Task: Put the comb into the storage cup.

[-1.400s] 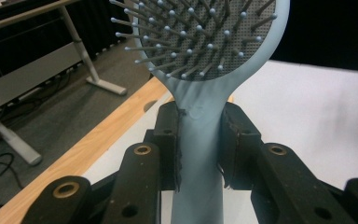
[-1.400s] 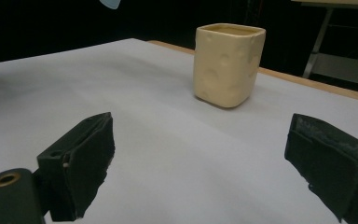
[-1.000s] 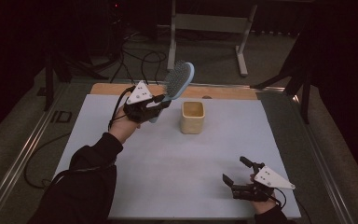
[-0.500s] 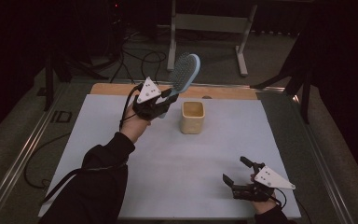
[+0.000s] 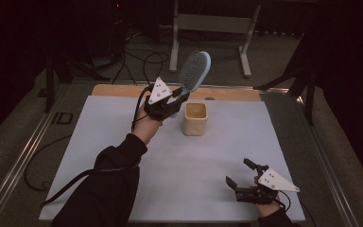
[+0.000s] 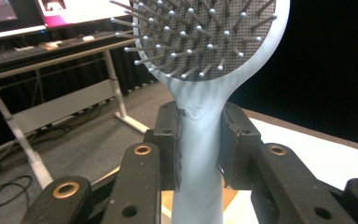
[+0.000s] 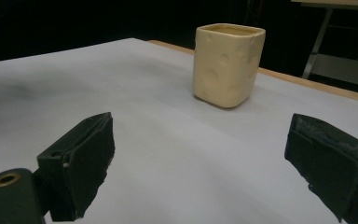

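Left claw (image 5: 176, 100) holds hairbrush (image 5: 194, 71) head-up, nearly vertical.

hairbrush (image 5: 196, 71): 1 | cup (image 5: 195, 118): 1 | tongs: 2 | table (image 5: 99, 127): 1

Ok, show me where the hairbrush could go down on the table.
Bare white table lies left of the yellow cup, and between the cup and the right gripper. The far edge is crowded: the left gripper holds the hairbrush beside the cup.
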`<action>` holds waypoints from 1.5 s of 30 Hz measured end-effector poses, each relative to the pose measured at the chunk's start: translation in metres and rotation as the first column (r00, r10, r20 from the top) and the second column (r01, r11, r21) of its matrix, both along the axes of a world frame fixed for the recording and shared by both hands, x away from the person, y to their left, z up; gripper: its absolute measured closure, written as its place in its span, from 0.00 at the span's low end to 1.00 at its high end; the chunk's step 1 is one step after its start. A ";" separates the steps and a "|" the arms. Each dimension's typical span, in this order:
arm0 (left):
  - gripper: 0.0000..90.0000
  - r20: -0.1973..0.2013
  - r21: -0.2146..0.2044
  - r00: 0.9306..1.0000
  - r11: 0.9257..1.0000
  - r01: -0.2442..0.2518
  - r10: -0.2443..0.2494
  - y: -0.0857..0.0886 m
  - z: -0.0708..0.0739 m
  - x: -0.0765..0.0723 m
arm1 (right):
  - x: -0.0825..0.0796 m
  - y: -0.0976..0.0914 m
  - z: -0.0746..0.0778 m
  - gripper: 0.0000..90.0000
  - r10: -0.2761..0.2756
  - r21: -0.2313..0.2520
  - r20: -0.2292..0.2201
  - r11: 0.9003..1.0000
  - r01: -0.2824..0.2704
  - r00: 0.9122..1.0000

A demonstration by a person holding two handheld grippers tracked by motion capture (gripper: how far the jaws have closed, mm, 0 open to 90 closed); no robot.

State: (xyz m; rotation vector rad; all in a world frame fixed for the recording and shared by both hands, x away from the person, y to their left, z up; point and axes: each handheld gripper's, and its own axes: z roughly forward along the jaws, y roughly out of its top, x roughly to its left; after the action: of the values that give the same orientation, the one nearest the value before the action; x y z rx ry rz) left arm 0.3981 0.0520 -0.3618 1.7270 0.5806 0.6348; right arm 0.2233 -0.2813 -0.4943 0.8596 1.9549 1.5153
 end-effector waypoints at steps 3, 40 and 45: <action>0.79 0.003 -0.010 1.000 1.000 -0.011 0.011 -0.005 0.002 0.001 | 0.000 0.000 0.000 0.09 -0.003 0.001 -0.003 1.000 0.003 1.000; 0.79 0.029 -0.129 0.999 0.991 -0.031 0.035 -0.053 0.004 0.031 | -0.001 -0.002 0.002 0.09 0.004 0.022 0.001 1.000 -0.004 1.000; 0.79 0.023 -0.153 0.999 0.988 -0.034 0.038 -0.056 -0.001 0.036 | -0.001 -0.003 0.003 0.09 0.006 0.026 0.001 1.000 -0.006 1.000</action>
State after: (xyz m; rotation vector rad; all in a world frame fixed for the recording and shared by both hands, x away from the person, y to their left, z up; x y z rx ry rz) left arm 0.4340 -0.0044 -0.3628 1.5656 0.6272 0.6211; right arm 0.2223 -0.2843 -0.4918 0.8643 1.9424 1.5471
